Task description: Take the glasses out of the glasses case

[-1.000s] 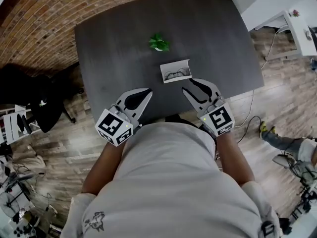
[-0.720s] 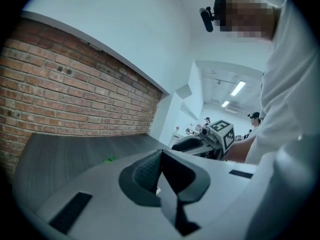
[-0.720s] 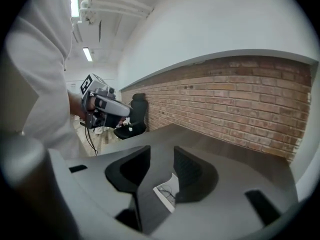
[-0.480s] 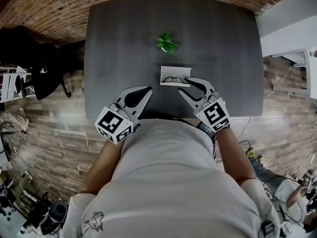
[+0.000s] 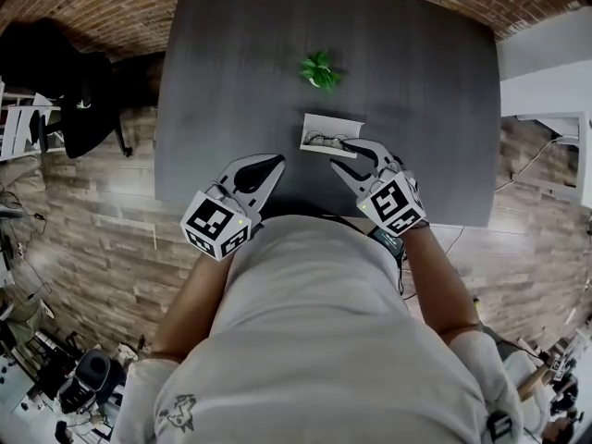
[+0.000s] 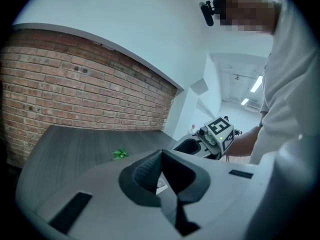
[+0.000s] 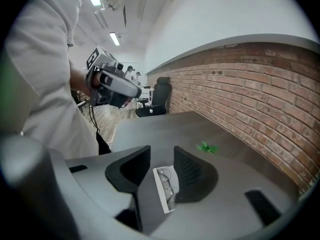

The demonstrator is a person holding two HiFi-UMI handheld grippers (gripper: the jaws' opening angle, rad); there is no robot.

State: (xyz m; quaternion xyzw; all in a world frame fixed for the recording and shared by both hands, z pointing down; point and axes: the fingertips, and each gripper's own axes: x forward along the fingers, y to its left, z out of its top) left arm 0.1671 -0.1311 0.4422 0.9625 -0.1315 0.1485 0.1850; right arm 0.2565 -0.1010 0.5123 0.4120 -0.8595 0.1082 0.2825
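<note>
An open white glasses case [image 5: 330, 134] lies on the dark table [image 5: 231, 81], with thin dark-framed glasses [image 5: 326, 140] inside. In the right gripper view the case [image 7: 161, 190] and glasses [image 7: 169, 183] show between the jaws. My right gripper [image 5: 343, 155] is open, its tips at the case's near right edge. It holds nothing. My left gripper [image 5: 274, 163] hovers over the table's front edge, left of the case, with jaws closed together and empty. In the left gripper view [image 6: 161, 155] a sliver of the case [image 6: 160, 184] shows behind the pads.
A small green plant [image 5: 320, 69] sits beyond the case, also seen as the plant [image 7: 206, 147] in the right gripper view. A brick wall [image 5: 111, 7] borders the table's far side. A black chair [image 5: 65, 81] stands on the left, over wooden floor.
My right gripper has moved forward to the case's near edge. The left gripper has barely shifted. The head view has swung, so the table sits differently in frame.
</note>
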